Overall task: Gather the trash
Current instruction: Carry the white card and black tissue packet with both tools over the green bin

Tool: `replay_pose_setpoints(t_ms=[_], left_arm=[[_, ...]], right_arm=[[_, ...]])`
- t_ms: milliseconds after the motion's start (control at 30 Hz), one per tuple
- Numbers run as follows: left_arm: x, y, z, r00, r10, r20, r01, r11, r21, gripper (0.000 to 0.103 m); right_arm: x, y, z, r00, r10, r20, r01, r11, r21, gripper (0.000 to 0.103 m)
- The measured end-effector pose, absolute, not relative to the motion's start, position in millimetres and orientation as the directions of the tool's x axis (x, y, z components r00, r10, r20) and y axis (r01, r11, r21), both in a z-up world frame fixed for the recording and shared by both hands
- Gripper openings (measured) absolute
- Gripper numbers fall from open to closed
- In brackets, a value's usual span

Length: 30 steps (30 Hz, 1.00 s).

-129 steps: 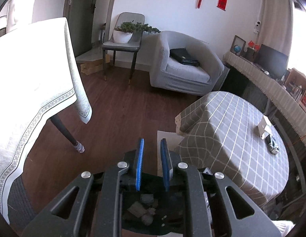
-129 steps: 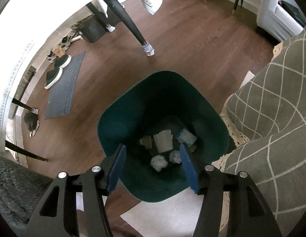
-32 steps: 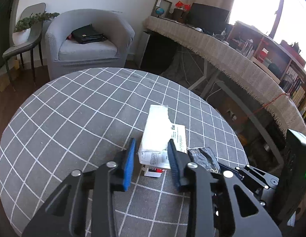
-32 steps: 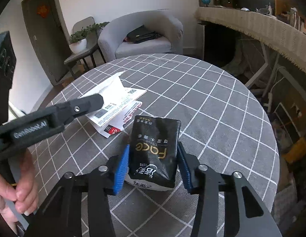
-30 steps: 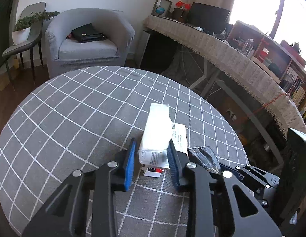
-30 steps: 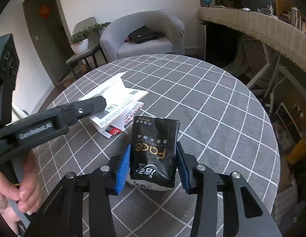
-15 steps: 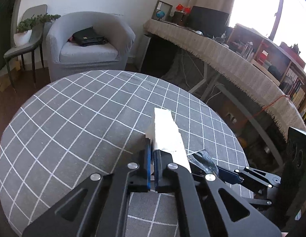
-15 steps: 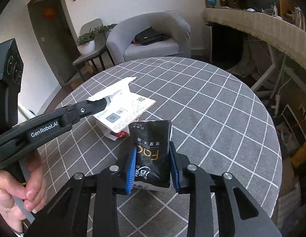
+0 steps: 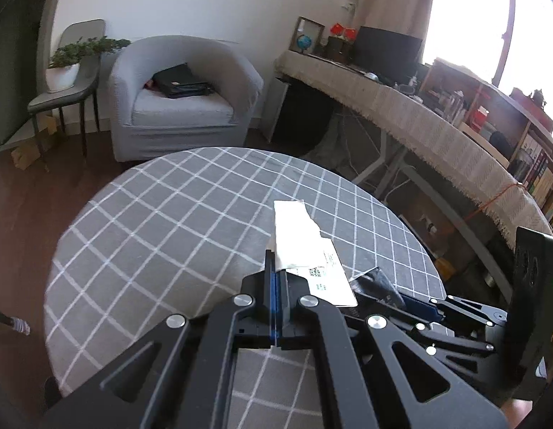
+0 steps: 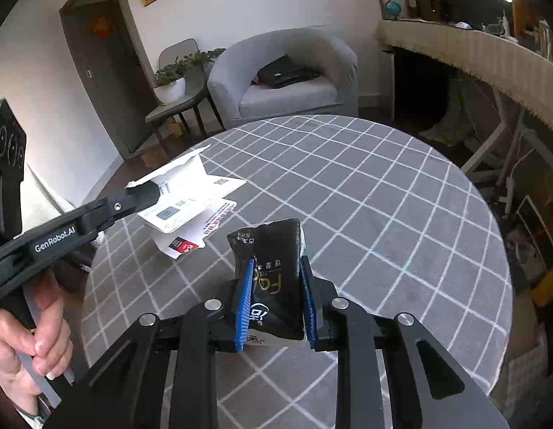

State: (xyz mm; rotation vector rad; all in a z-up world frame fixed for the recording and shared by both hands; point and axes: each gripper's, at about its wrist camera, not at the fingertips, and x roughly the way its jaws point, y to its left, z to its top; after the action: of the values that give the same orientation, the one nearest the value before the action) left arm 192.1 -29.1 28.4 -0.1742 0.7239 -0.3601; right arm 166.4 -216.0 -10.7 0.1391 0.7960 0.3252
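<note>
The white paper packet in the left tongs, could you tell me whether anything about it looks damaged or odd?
Yes. The white paper packet has a ragged, torn-open top edge, and it hangs open and folded from the left tongs, which pinch only one edge. The black tissue pack in the right tongs is crumpled and squeezed.

Grey armchair (image 9: pixel 179 96) on dark wood floor (image 9: pixel 22 196), white walls.

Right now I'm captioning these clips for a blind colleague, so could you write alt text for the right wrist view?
The right gripper is shut on a black tissue pack above a round table with a grey checked cloth. To its left, the left gripper pinches a torn white paper package. A grey armchair stands behind the table.
</note>
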Motion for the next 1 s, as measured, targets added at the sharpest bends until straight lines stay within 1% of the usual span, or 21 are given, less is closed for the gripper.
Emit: replay_pose_setpoints(t_ms=[233,633,933,1000], left_arm=[[172.1,7.0,36.7,0.715,-0.328,-0.617,0.202,0.942,-0.267,0.001],[105.5,86.0,57.8,0.756,-0.216,-0.618,0.097,0.97,-0.221,0.001],[64.1,143.7,49.0,0.75,-0.151,-0.644,0.007,0.976,-0.22,0.001],[55.6,156.3,42.0,0.742,-0.136,-0.656,-0.016,0.975,-0.22,0.001]], right_arm=[[159.1,-191.6,6.3,0.65,0.382,-0.657,-0.289,0.924,0.251,0.024],[145.5,-129.9,25.6,0.608,0.463,-0.645,-0.41,0.879,0.244,0.024],[134.3,-74.6,28.4,0.525,0.559,-0.642,-0.504,0.812,0.295,0.025],[129.3,-57.8,29.0,0.513,0.566,-0.646,-0.529,0.801,0.282,0.025]])
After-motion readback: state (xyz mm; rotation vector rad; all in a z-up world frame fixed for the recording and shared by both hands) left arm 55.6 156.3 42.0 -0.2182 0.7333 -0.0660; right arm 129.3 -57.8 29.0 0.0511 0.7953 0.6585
